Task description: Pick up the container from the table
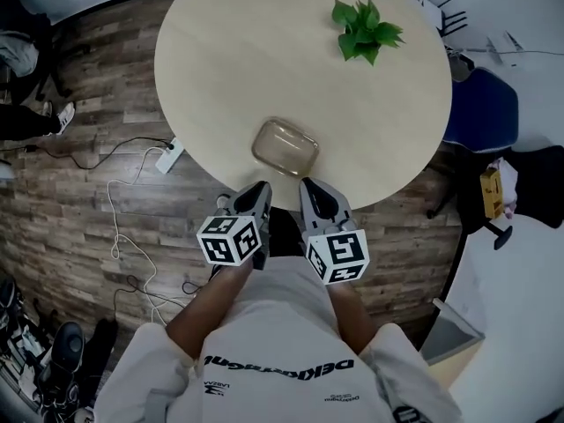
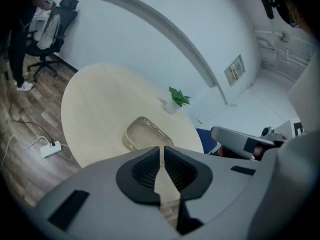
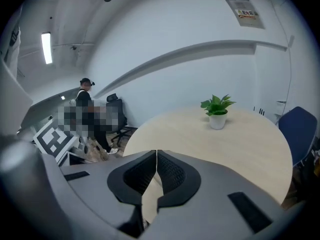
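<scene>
A round surface (image 1: 264, 51) of pale wood grain fills the middle of the head view, standing on a floor (image 1: 79, 192) of grey-brown planks. The container (image 1: 285, 145), clear and lidded with rounded corners, lies on the surface near the edge closest to the person, well apart from the small green plant (image 1: 365, 29) in a white pot at the far side. A white power strip (image 1: 169, 155) and its loose cable lie on the floor beside the surface. A blue chair (image 1: 480, 113) stands at the right edge, and a black office chair (image 2: 50, 29) stands by the white wall.

The left claw (image 1: 256, 192) and the right claw (image 1: 313, 190) hang side by side just short of the surface's near edge, apart from the container. Each is clenched on nothing, the ribbed pads all but meeting. The container shows just beyond the left claw's tips.

A sign (image 3: 245, 11) hangs high on the wall, its print too small to read. The dark lettering on the person's white shirt (image 1: 282, 364) lies upside down and is perhaps a brand name, but it cannot be made out
</scene>
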Demonstrator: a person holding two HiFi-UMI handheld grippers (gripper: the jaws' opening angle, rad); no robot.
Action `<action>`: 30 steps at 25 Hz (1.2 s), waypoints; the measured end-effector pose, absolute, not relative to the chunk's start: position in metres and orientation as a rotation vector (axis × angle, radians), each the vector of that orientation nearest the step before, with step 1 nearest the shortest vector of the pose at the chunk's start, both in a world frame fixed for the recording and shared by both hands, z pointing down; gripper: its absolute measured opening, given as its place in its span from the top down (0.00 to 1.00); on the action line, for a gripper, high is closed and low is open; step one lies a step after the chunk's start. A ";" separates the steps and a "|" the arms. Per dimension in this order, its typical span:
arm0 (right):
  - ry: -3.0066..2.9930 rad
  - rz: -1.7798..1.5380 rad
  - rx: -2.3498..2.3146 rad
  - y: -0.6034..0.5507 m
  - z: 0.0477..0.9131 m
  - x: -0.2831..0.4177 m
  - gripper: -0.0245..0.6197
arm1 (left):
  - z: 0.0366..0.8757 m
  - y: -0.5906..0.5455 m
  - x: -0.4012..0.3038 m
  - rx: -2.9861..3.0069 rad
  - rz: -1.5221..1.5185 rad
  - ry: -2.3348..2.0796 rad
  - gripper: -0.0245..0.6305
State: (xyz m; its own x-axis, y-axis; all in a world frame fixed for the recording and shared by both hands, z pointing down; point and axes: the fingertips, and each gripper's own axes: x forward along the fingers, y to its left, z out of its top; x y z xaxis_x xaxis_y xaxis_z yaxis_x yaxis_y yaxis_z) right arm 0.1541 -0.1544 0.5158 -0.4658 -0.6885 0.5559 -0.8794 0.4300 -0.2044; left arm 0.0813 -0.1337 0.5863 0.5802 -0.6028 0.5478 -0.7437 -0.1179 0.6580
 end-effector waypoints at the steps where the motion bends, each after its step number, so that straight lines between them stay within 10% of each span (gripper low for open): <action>1: -2.302 0.675 1.314 -0.158 0.521 0.155 0.91 | 0.593 -0.137 0.083 1.775 0.156 -1.109 0.93; 30: -2.212 0.563 0.921 -0.250 0.629 0.169 0.76 | 0.678 -0.168 0.100 1.275 -0.202 -1.107 0.85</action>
